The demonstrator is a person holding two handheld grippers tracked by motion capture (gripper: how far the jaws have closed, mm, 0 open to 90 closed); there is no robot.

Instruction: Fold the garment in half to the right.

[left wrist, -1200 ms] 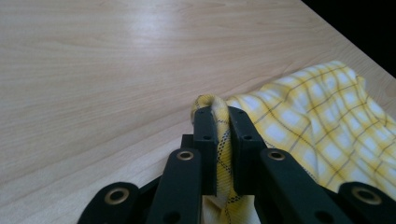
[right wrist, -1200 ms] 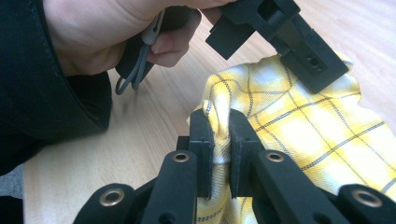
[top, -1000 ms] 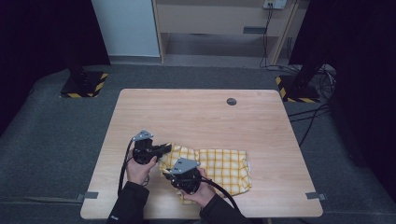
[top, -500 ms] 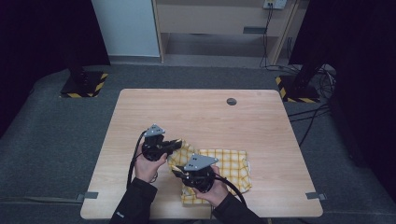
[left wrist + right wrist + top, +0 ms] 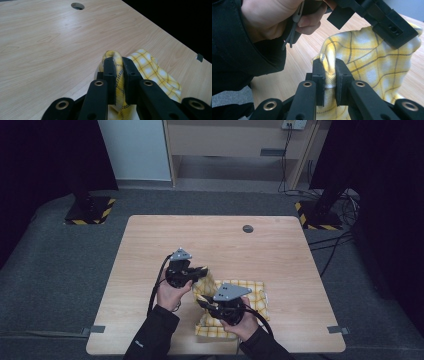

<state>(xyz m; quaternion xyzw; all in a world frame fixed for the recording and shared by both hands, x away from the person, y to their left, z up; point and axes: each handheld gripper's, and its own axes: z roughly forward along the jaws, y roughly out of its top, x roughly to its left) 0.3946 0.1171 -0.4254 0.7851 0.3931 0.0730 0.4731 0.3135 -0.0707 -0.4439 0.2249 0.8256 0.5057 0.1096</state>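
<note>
A: Looking down from the high view first: broad pale wooden table (image 5: 150, 245) across the middle of the frame, dark floor all round it. Seeing anything on it besides the work?

B: Just a yellow checked cloth (image 5: 255, 292), lower centre-right of that frame, partly lying on the wood near the front edge, left part lifted off it and bunched. Small round cable hole (image 5: 248, 228) far up, near the top edge of the board, well apart from everything.

A: And the tongs?

B: Left gripper (image 5: 119, 65) pressed together on a rolled fold of the cloth, bottom centre of the left gripper view, with fabric squeezed between the pads and bulging over the tips. Right gripper (image 5: 329, 67) likewise clamped on another bunched edge, bottom centre of the right gripper view, with the left hand (image 5: 269, 17) and its tool close by across the top of that frame.

A: So, probably lifting one side to fold or spread it. Worth worrying about anything?

B: Mostly slippage. Pinching a thick roll rather than a flat hem, so possibly losing a layer under tension and dropping a corner. Pulling apart unevenly, likely twisting the fabric and leaving a skewed fold. Also crowding: both tools very near each other, so risking a knock between them, or snagging a trailing cable in the cloth. Dragging the resting part toward the front edge, perhaps sliding it off the table.
</note>
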